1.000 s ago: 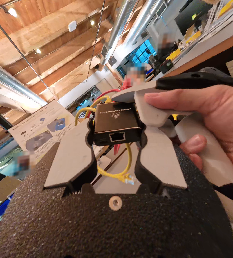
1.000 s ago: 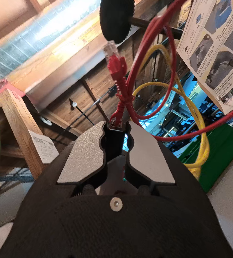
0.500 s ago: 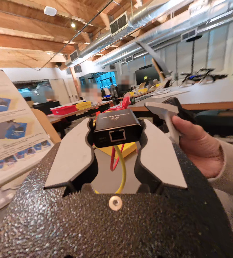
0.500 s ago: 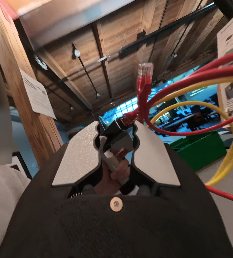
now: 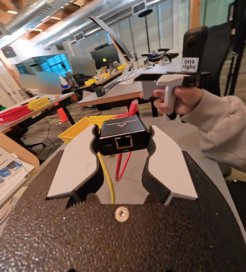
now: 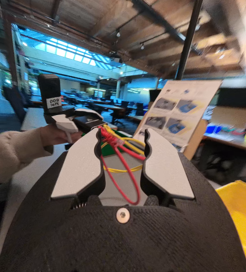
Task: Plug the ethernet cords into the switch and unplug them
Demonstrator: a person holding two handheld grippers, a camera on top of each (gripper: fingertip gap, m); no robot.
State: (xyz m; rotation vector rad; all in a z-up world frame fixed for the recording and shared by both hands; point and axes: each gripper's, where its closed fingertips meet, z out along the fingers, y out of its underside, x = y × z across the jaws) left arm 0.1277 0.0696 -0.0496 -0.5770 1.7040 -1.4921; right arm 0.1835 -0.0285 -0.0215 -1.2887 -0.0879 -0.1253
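1. The left gripper [image 5: 123, 137] clamps a small black rectangular metal switch box [image 5: 123, 136] between its grey fingers, its jaws closed on the box's two sides, one empty port facing the camera
2. A thin yellow ethernet cord [image 5: 106, 175] and a thin red ethernet cord [image 5: 123, 166] hang below the box over the grey table [image 5: 171, 129]
3. A red plug with a clear tip [image 5: 133, 105] stands free beyond the box
4. The right gripper [image 6: 122, 137] is held apart from the box, jaws wide and holding nothing; the cords loop between its fingers farther off
5. From the right wrist view, both cords enter the box's far end, beside a propped printed instruction board [image 6: 176, 111]
6. A yellow plastic bin [image 5: 81, 129] sits on the table behind the box
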